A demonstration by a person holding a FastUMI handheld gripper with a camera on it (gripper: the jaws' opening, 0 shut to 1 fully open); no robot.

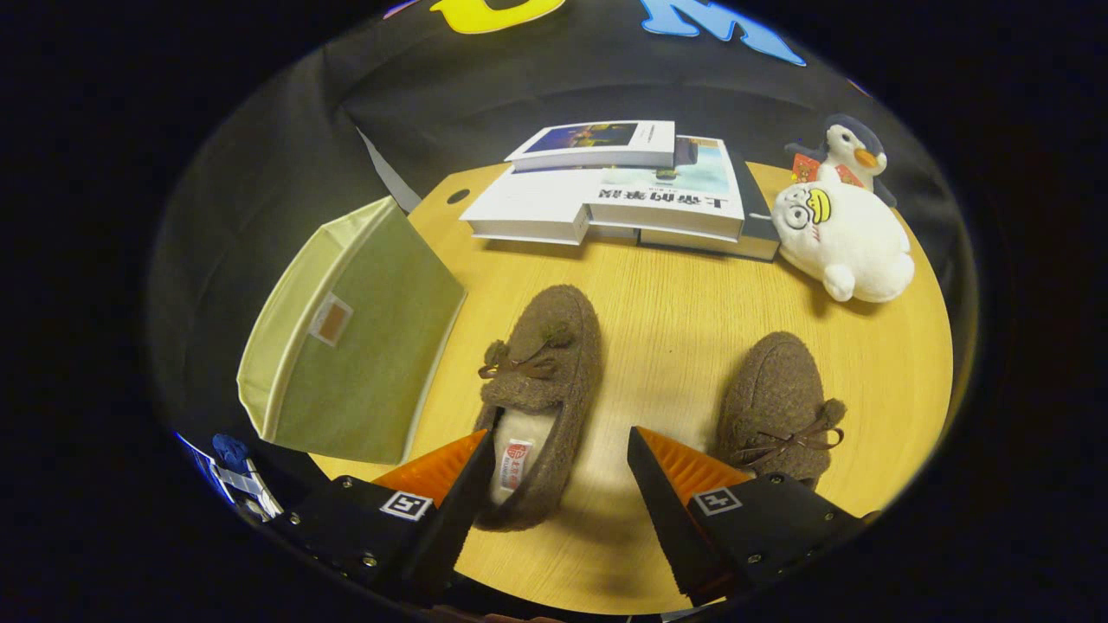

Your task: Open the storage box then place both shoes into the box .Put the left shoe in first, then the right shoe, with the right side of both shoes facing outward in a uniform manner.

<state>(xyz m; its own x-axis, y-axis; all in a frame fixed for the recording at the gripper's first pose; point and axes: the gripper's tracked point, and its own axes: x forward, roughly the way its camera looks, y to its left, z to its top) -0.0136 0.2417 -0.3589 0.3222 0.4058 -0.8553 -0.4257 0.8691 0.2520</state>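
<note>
Gripper [563, 467] was spread wide above the wooden table [675, 294], holding nothing; both fingers hung free, with open tabletop showing between them. The left shoe [538, 381], a brown fuzzy slipper with a small bow and pale lining, lay flat with its toe pointing away; its heel end sat just inside the left finger [450, 493], partly hidden behind that fingertip. Could not tell whether the finger touched it. The right shoe [779, 407], same make, lay well apart from the first, just beyond the right finger [684, 484], its bow end toward the gripper. The storage box [355, 337], pale green fabric with a small tag on its face, stood at the table's left edge beside the left shoe, its flap closed. Beyond the shoes, at the far side, lay a stack of books [623, 190]. Next to them lay a white plush toy [844, 238], with a penguin plush [853, 151] behind it.
</note>
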